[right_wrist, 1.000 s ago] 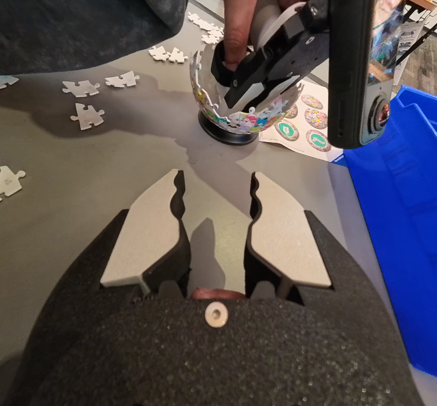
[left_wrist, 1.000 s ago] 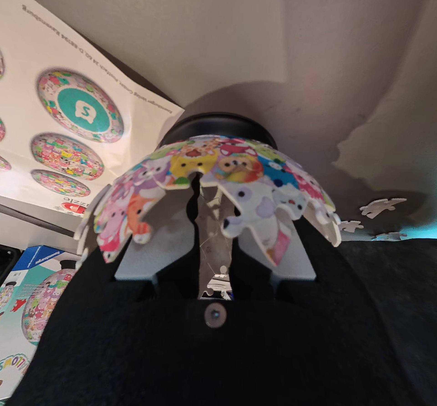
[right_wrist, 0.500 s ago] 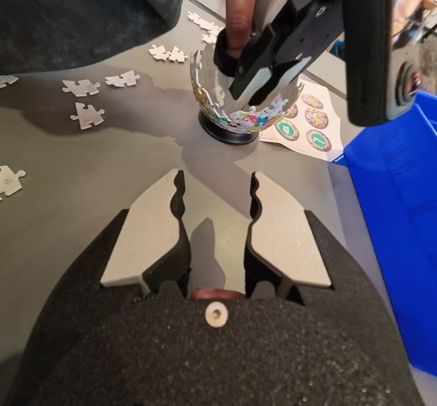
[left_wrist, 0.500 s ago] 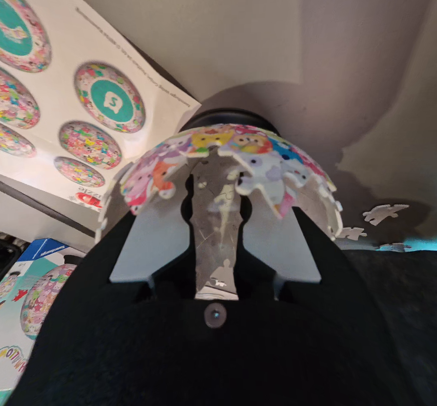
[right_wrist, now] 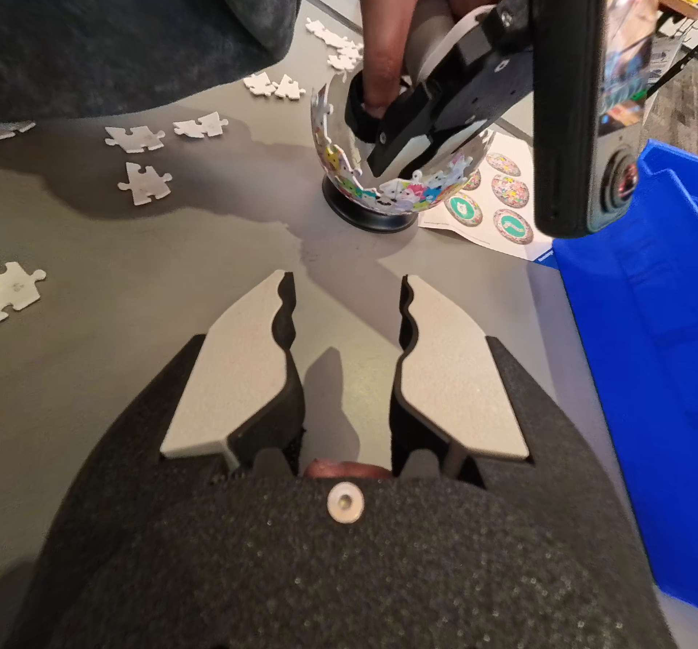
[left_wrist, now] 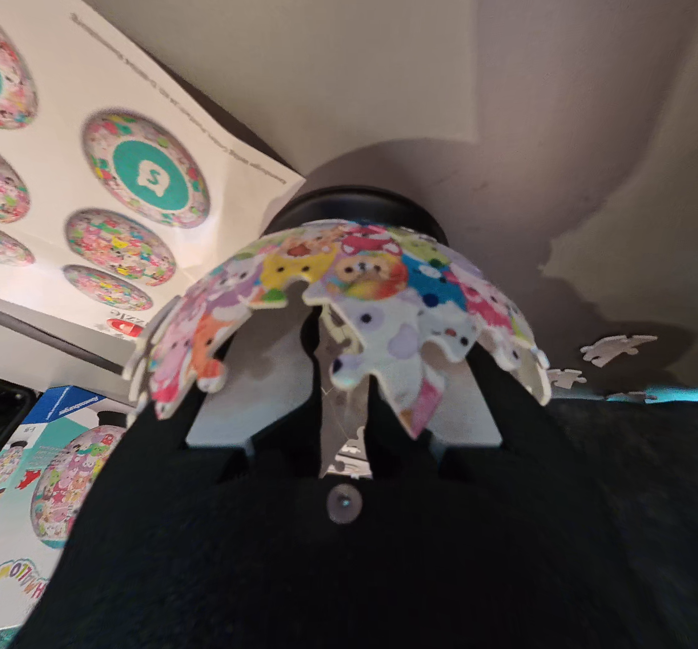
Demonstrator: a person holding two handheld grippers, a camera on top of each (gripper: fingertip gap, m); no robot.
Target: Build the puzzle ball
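The half-built puzzle ball (right_wrist: 381,181) sits as an open, colourful bowl on a black ring stand (right_wrist: 372,217) on the grey bench (right_wrist: 189,291). The left gripper (right_wrist: 393,162), held by a hand (right_wrist: 408,7), reaches down into the bowl from above, its fingers inside the shell. In the left wrist view the shell's jagged rim (left_wrist: 340,291) covers the fingertips; a narrow gap shows between the jaws, and whether they pinch anything there I cannot tell. The right gripper (right_wrist: 345,283) hovers over bare bench on the near side of the ball, well apart from it, its jaws spread wide and empty.

Loose white puzzle pieces (right_wrist: 143,181) lie face down to the left of the ball, with more behind it. A printed instruction sheet (right_wrist: 502,211) lies just right of the stand, and a blue bin (right_wrist: 634,328) stands beyond the sheet. The left wrist view also catches the puzzle box (left_wrist: 49,479) off past the sheet.
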